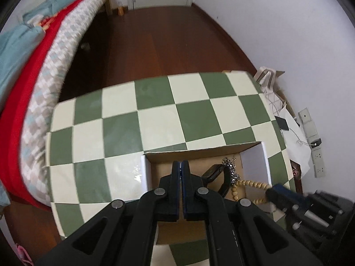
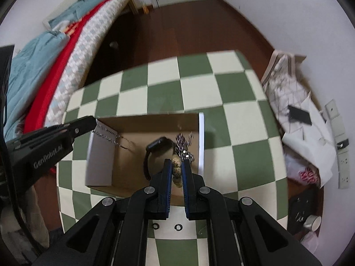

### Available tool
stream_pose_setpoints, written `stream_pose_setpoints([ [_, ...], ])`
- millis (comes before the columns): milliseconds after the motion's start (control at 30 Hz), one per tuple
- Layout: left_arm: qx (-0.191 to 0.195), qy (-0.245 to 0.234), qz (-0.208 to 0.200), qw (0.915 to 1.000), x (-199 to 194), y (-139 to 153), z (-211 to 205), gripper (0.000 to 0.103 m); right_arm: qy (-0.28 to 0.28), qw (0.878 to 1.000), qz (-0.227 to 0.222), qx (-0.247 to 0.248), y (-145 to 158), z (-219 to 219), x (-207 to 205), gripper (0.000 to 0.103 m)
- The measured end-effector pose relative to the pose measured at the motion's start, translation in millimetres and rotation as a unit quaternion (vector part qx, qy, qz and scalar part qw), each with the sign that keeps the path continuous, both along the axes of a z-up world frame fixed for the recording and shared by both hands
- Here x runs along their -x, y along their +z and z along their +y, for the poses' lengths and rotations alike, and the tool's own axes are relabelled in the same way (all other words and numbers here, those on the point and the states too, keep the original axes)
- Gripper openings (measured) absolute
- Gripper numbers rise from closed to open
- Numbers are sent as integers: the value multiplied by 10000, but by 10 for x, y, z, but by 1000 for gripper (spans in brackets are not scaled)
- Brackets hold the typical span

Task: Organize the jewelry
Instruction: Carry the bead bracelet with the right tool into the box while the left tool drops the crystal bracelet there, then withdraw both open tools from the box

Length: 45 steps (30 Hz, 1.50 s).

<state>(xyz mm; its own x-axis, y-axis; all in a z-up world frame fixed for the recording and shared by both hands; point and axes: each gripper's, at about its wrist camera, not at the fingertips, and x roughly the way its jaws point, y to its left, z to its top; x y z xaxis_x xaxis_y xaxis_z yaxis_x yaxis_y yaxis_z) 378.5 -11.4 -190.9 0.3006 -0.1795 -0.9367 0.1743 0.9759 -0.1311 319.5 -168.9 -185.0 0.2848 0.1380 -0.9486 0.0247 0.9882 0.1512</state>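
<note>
An open cardboard box (image 2: pixel 124 166) stands on the green-and-cream checkered table (image 2: pixel 199 93). Inside lie a black smartwatch (image 2: pixel 156 145) and a sparkly silver chain (image 2: pixel 184 146). My right gripper (image 2: pixel 176 166) is shut on a tan wooden bead bracelet (image 2: pixel 176 170) over the box. My left gripper (image 1: pixel 180 166) is shut above the box (image 1: pixel 199 153); in the right wrist view (image 2: pixel 94 122) a thin silver necklace (image 2: pixel 111 136) hangs from its tip. The left wrist view also shows the watch (image 1: pixel 214 171), chain (image 1: pixel 231 170) and beads (image 1: pixel 250 182).
Two small dark rings (image 2: pixel 177 227) lie on the table in front of the box. A bed with red and blue bedding (image 2: pixel 55 66) is at the left. Bags, papers and a power strip (image 2: pixel 306 119) clutter the floor at the right.
</note>
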Motion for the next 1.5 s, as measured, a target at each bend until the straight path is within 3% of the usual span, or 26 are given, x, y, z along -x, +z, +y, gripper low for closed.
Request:
stream_pose_setpoints([
  [133,-175,156,83,9997,-129,-41,6,4,26,9990,445,-49,-223,-8,-80,11],
  [167,-219,181,36,9996,-142,-21,10,4,37,9986,524,-51,-250,-6,-85,19],
  [200,-291,228,-60,9993,-150,14,17,6,52,9984,566,-17,-262,4,-81,40],
  [233,-345,258,-151,9990,-165,38,29,15,115,9984,545,-22,-251,27,-67,49],
  [267,-391,297,-203,9986,-165,60,42,26,153,9985,525,-15,-238,49,-50,65],
  [300,-452,373,-267,9979,-156,89,67,65,184,9984,514,113,-222,86,-35,79],
  [333,-475,412,-322,9975,-144,107,90,103,208,9983,477,254,-202,116,-19,82],
  [500,-812,668,-628,9925,79,136,209,103,205,9967,364,702,-135,180,62,95],
  [667,-1119,855,-769,9870,392,34,270,103,185,9938,250,1065,-153,164,168,99],
  [867,-1065,1076,-854,9848,716,55,341,103,145,9934,12,1140,-81,109,354,100],
  [1500,-1008,1351,-1903,9672,1762,861,397,103,11,9861,-1281,1058,842,131,1209,100],
])
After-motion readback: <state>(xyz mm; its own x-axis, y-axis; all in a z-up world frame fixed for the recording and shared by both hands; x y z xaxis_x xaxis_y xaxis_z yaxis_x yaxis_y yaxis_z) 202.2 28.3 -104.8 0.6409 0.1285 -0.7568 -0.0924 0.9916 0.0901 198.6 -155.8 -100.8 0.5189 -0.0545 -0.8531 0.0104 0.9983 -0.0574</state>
